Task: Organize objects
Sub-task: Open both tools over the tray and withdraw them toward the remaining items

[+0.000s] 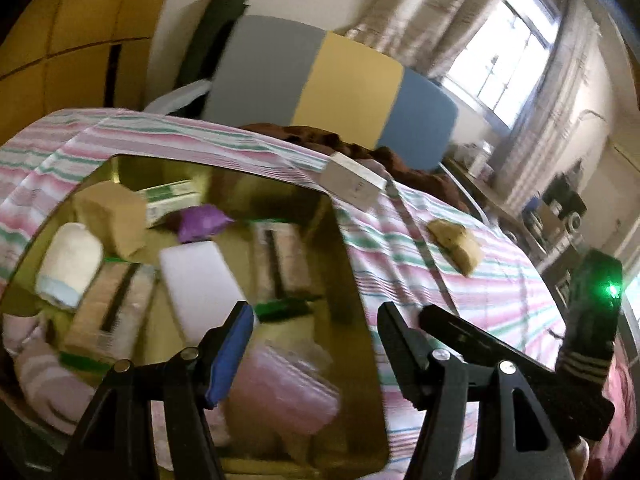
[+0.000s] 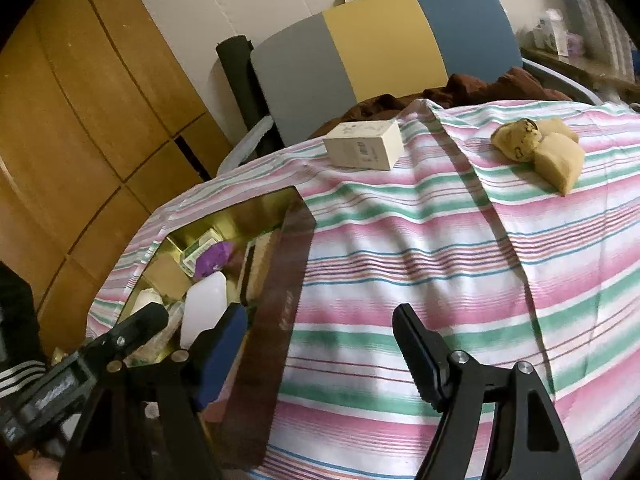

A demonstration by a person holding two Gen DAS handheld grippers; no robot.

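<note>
Two grippers, left gripper (image 1: pixel 316 334) and right gripper (image 2: pixel 320 340), we see with jaws apart and empty; the gold metal tin (image 2: pixel 280 300), left, holds packed items; a white cardboard box (image 2: pixel 364 145) and tan rolled socks (image 2: pixel 538 150) lie far right on the striped cloth (image 2: pixel 420 260).

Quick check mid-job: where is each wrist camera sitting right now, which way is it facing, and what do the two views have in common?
Left wrist: on the left gripper, angled down into the gold tin; its open fingers show, with the right gripper alongside.
Right wrist: on the right gripper, angled down across the striped cloth; its open fingers show, with the left gripper at lower left.
Shared: tin, cloth, white box, tan socks.
</note>
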